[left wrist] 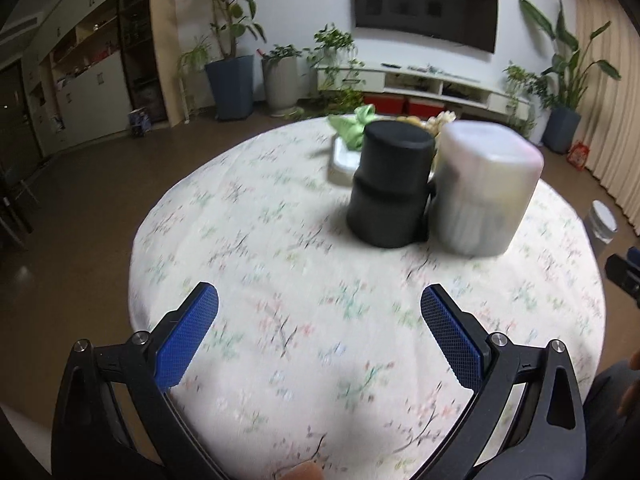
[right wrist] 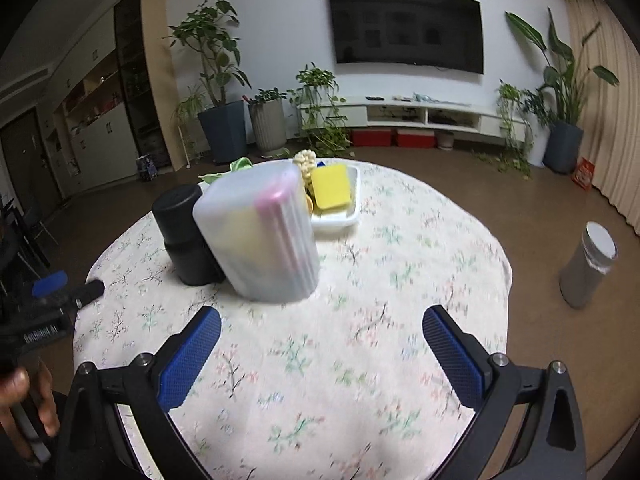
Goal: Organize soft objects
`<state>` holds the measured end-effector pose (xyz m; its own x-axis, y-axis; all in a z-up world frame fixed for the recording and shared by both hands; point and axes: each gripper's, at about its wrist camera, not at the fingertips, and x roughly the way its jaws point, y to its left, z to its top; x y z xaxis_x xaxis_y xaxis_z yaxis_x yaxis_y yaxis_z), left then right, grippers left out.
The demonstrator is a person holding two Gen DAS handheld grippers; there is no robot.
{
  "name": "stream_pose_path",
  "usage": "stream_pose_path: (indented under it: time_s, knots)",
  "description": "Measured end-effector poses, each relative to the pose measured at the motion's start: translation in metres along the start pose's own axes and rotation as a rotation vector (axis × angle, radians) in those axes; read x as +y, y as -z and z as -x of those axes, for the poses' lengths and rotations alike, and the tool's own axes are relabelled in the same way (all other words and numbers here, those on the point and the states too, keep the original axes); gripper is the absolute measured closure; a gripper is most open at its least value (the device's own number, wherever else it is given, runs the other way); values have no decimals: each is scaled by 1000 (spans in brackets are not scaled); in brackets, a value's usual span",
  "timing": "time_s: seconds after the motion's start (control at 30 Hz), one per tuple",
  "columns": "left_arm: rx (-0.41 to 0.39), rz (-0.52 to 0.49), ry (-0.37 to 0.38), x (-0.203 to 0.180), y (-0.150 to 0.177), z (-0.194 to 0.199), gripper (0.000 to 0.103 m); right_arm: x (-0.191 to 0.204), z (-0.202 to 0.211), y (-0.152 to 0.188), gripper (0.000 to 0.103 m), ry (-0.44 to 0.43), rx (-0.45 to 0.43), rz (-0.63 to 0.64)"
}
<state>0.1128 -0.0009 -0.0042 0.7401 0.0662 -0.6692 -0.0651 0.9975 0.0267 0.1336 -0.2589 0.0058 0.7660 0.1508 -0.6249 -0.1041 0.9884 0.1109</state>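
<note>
Sponge (right wrist: 330, 187) and its soft neighbours sit in the white tray (right wrist: 354, 196) at the far side of the round table (right wrist: 360, 320), behind 2 containers: 1 black canister (right wrist: 182, 232) and 1 frosted plastic tub (right wrist: 260, 236), standing just beside each other. In the tray you can count 1 yellow sponge, 1 green cloth (left wrist: 354, 126) and 1 cream knobbly piece (right wrist: 304, 162); more may be hidden. These should be light and squashy, so pinch the sponge across its short edges, where it will give without slipping. Your left gripper (left wrist: 319, 316) and right gripper (right wrist: 321, 336) both hover over the near tablecloth with jaws spread wide, holding nothing. Reach past the tub, which looks easy to topple.
</note>
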Motion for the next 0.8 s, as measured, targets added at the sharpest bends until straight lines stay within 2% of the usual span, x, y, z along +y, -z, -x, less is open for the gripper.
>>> stream_pose_path:
  time_s: [0.2,0.47,0.7,0.8]
  knots:
    - [-5,-7,2,-5,16,6,0,9,7,15,0,20,23,-26]
    - [7,-19,-1,-16,22,12,0,22,15,21,0,45,21,7]
    - [-1,-2,81,-19,22,18,0,29,19,24,0,45,19,21]
    - [0,-12,86,-22,23,19,0,32,19,26,0,39,20,26]
